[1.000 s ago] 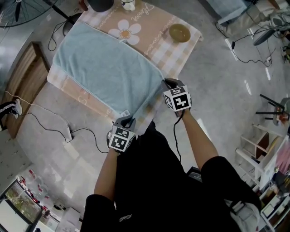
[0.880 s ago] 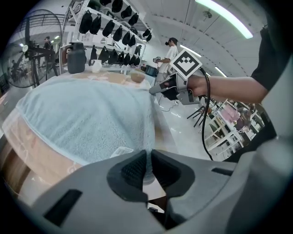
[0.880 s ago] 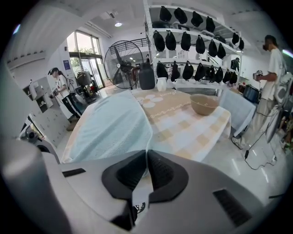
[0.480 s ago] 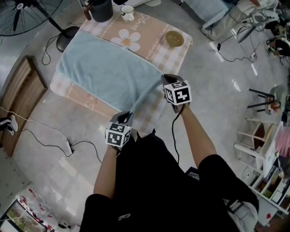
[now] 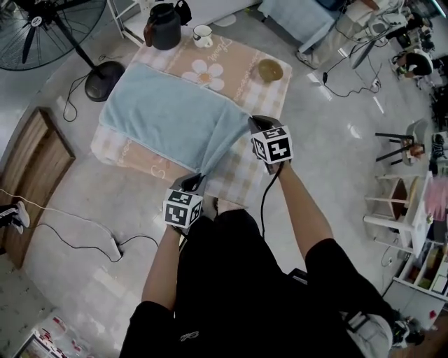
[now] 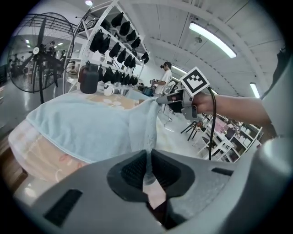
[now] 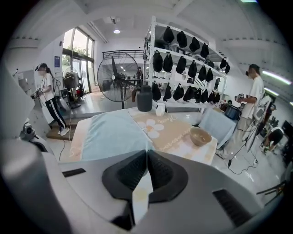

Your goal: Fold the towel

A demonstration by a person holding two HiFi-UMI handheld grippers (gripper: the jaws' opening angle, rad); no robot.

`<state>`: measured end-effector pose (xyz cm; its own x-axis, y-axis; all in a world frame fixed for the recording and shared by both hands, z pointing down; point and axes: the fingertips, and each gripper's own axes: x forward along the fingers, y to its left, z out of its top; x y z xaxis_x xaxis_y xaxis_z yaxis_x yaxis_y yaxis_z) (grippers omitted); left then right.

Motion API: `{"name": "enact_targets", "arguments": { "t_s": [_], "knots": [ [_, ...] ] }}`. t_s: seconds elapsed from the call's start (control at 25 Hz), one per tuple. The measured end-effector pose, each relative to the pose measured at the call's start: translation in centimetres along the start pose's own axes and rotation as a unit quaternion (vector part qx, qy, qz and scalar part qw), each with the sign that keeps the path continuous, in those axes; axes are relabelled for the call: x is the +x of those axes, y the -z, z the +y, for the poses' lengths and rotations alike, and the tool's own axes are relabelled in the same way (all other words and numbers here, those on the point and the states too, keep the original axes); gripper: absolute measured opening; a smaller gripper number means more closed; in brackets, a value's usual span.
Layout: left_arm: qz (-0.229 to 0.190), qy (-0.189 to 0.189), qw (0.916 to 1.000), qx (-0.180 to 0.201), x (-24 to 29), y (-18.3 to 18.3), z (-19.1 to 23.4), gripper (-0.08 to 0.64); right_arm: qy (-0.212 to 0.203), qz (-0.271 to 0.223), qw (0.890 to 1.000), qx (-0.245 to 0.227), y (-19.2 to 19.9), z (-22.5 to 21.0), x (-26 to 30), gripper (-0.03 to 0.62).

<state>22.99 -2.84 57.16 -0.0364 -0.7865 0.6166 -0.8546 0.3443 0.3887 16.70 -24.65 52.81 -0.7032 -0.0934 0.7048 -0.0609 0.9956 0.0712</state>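
Note:
A light blue towel (image 5: 168,112) lies spread over the left part of a low table (image 5: 245,66) with a checked, flower-print cloth. Its near edge is lifted off the table between my two grippers. My left gripper (image 5: 198,180) is shut on the towel's near left corner (image 6: 147,155). My right gripper (image 5: 253,126) is shut on the near right corner (image 7: 147,151), and it shows in the left gripper view as the right gripper (image 6: 170,99). The rest of the towel (image 7: 112,135) stays flat on the table.
On the table stand a dark jug (image 5: 163,15), a white cup (image 5: 203,35) and a brown bowl (image 5: 270,69). A floor fan (image 5: 52,28) stands at the left, cables (image 5: 77,231) lie on the floor, and shelving and stools (image 5: 402,150) are at the right. People stand in the room's background.
Both grippers have risen and drawn back from the table with the towel's near corners, so the near edge now hangs lifted between them. The head view has shifted, showing more of the table's far end.

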Motion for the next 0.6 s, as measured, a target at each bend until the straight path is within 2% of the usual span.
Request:
{"name": "enact_targets", "arguments": {
  "t_s": [0.24,0.44,0.6],
  "knots": [
    [-0.006,0.015,0.9998,0.01,-0.4,-1.5,1.5,0.032,0.004,-0.009,1.0,0.022,-2.5,0.0,0.5,0.014],
    [-0.006,0.009,0.9999,-0.003,0.4,-4.1,5.0,0.032,-0.003,-0.017,0.999,0.042,-5.7,-0.6,3.5,0.014],
    [0.011,0.001,0.9999,0.007,0.7,-6.7,8.2,0.032,-0.016,-0.023,0.998,0.054,-8.6,-0.8,6.2,0.014]
  ]
}}
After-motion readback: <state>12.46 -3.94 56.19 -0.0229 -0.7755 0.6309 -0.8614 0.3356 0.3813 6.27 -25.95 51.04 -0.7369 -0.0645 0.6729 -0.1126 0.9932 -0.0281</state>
